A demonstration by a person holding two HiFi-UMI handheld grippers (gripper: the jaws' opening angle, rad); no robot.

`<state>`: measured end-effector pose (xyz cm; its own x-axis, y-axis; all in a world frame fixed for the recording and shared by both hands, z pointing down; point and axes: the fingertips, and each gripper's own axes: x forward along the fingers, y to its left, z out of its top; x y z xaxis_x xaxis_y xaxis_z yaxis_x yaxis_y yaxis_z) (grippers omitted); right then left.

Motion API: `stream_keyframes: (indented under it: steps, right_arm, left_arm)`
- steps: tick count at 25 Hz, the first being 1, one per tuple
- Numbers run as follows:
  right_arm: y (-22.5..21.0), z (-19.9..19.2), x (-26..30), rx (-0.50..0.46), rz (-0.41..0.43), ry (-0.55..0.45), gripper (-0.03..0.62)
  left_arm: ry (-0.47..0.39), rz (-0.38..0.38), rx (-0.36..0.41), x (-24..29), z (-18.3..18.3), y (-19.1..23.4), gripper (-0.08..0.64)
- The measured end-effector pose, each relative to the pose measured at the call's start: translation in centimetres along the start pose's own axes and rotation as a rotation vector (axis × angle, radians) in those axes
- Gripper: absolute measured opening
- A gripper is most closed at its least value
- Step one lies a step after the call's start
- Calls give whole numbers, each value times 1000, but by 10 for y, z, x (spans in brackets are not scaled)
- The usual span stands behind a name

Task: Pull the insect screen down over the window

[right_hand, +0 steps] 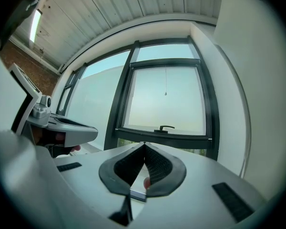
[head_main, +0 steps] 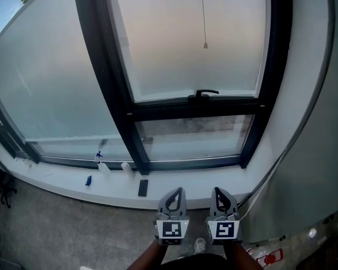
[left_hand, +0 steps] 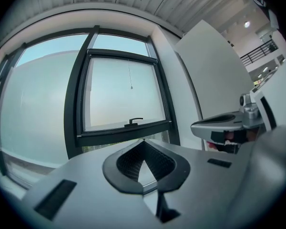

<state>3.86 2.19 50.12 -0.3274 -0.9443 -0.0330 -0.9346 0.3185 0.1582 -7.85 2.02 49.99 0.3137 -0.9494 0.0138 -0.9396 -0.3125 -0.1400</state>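
1. Head view: looks down on the left gripper (head_main: 176, 193) and right gripper (head_main: 218, 191), side by side and just apart, near the bottom edge. Points both toward the dark-framed window (head_main: 119, 103), well short of it. Shows a white sill (head_main: 180, 181) between grippers and glass, with two small bottles (head_main: 104, 167) and a flat black item (head_main: 143, 187) lying on it to the left.
2. Same view: puts the thin pull cord (head_main: 203, 16) down the middle of the upper pane, its bead just above the black handle (head_main: 206, 93) on the sash's bottom rail. Cannot make out the screen itself; hangs nothing lower than that bead.
3. Left gripper view: shows the jaws closed tip to tip, gripping nothing. Frames window, cord and handle beyond the tips, well apart from them. Catches the other gripper at the right edge.
4. Right gripper view: shows these jaws also shut and empty. Lines the tips up below the handle, with the cord hanging straight above it. Catches the other gripper at the left.
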Motion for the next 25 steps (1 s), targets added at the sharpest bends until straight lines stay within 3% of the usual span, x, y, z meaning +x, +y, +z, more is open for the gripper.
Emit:
stream_keyframes:
  steps: [6,14,22,25]
  right_arm:
    - [-23,-4,33,6,18,10,2]
    - [-58,-10,73,17,26,12,2]
    - [-72,-20,98,13,71,36,2]
    - [-80,-18,99,32,44,10,2]
  left_arm:
    - [13,10,-59,43,-1,4,0]
    - [32,26,-82,89,0,2,0]
    - [52,65,-96,114,-1,3,0]
    - [67,80,-112,118,-2,6,0]
